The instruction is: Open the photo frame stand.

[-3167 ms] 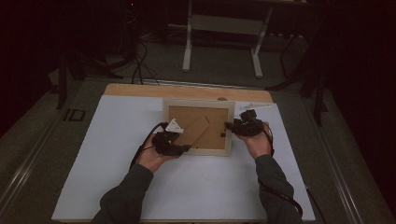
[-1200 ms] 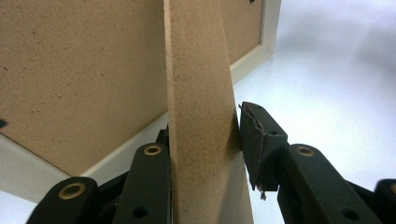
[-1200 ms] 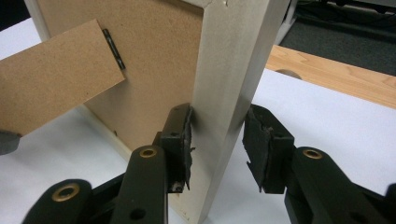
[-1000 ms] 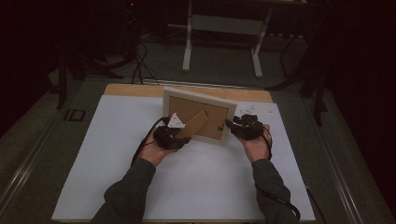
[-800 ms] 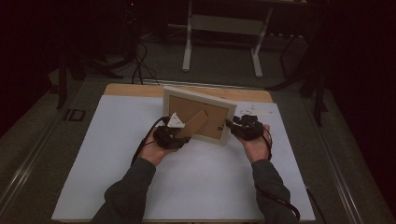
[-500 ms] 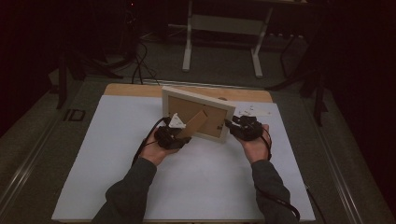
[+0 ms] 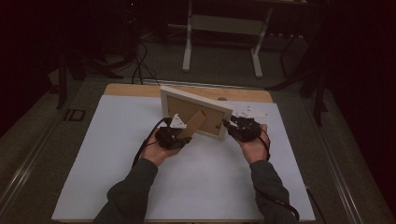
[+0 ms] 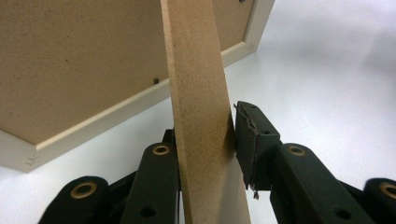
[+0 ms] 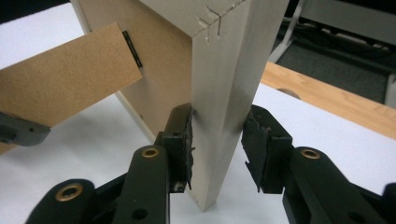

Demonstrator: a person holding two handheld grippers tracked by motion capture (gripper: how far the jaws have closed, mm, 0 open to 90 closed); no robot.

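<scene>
A pale wooden picture frame (image 7: pixel 196 100) stands nearly upright on the white sheet (image 7: pixel 187 186), its brown fibreboard back (image 8: pixel 70 60) facing me. Its brown stand leg (image 7: pixel 195 123) swings out from the back toward the left hand. The leg (image 8: pixel 201 116) sits between the jaws of my left gripper (image 7: pixel 180 133) (image 8: pixel 205 135). Those jaws have just been closing and both pads now touch the leg. My right gripper (image 7: pixel 229 125) (image 9: pixel 217 140) is shut on the frame's right side rail (image 9: pixel 219 116), one pad on each face.
A bare wooden strip (image 7: pixel 140 89) runs along the table's far edge behind the frame. Beyond it stand a white metal stand's legs (image 7: pixel 187 42) and floor cables (image 7: pixel 140 65). A small dark plate (image 7: pixel 74 114) lies left of the sheet.
The frame, lying flat on the sheet at first, now stands tilted up with its stand leg swung out. Over the last second both hands have stayed almost still.
</scene>
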